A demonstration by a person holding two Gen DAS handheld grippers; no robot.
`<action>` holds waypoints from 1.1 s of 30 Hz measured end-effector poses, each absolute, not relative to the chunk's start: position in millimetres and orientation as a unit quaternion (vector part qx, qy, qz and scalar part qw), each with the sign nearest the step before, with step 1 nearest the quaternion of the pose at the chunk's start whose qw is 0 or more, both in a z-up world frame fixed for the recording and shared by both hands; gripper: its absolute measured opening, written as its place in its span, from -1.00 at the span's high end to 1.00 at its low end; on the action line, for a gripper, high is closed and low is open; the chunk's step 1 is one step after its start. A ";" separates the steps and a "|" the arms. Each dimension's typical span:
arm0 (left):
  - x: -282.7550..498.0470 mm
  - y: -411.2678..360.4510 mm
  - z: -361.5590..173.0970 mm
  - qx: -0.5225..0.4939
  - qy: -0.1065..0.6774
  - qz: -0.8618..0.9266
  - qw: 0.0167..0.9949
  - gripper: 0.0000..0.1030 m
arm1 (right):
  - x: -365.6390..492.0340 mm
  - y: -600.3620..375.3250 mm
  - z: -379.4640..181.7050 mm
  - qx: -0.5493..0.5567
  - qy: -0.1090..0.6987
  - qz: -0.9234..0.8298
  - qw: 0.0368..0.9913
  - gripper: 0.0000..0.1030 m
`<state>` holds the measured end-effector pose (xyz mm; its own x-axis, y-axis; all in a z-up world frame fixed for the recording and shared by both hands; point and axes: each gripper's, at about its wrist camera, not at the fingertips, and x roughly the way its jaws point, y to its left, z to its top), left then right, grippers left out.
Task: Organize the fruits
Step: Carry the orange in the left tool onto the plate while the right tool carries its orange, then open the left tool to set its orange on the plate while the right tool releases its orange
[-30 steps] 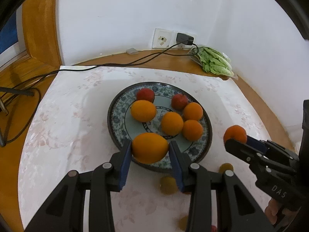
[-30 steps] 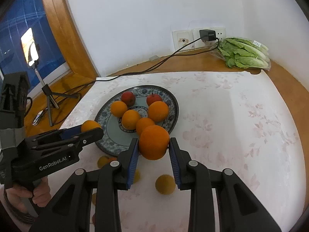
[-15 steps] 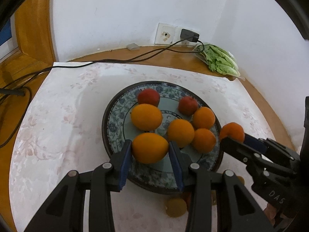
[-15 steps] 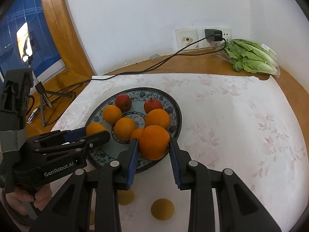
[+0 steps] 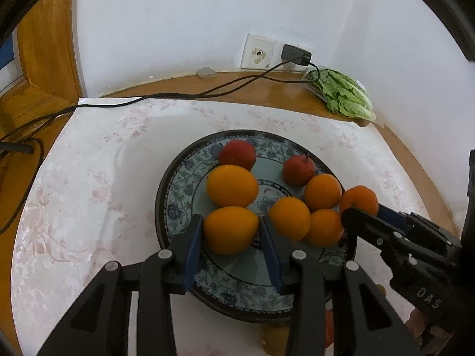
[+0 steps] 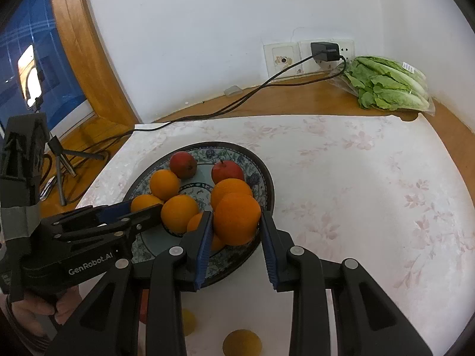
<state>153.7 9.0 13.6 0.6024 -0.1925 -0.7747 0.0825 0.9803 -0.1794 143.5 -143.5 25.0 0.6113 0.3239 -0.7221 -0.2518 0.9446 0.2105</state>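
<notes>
Two oranges are in hand at once. We hold an oval orange (image 5: 230, 229) clenched in the left gripper (image 5: 231, 244) and a rounder orange (image 6: 236, 218) clenched in the right gripper (image 6: 236, 246), both poised over the near side of the patterned plate (image 5: 175, 190). The plate sits on the floral cloth (image 5: 89, 184) over the counter and carries four oranges and two red fruits (image 5: 237, 154).

Step in hand, as we judge it: placing both fruits. Next move calls for lowering into bare plate, then parting the fingers without nudging neighbours.

Long axis of the oval orange lies crosswise, spanning the fingers. Small yellow fruits (image 6: 242, 342) remain on the cloth nearby.
</notes>
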 end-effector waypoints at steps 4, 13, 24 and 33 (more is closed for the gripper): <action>155.0 9.2 12.7 -0.064 0.439 -0.077 0.893 0.22 | 143.8 -144.0 24.3 0.047 0.409 0.161 0.897 0.37; 153.8 10.3 15.6 -0.066 0.438 -0.081 0.893 0.23 | 139.2 -142.8 24.9 0.045 0.416 0.155 0.895 0.37; 148.6 8.3 22.9 -0.066 0.434 -0.088 0.894 0.03 | 138.5 -144.3 24.9 0.046 0.424 0.153 0.891 0.19; 136.7 1.2 37.9 -0.053 0.434 -0.088 0.895 -0.04 | 132.7 -147.9 34.8 0.054 0.416 0.156 0.894 0.04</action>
<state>136.7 1.2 37.9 0.6081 -0.2040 -0.7672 0.1121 0.9788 -0.1715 132.7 -147.9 34.8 0.6047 0.3243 -0.7275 -0.2341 0.9454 0.2268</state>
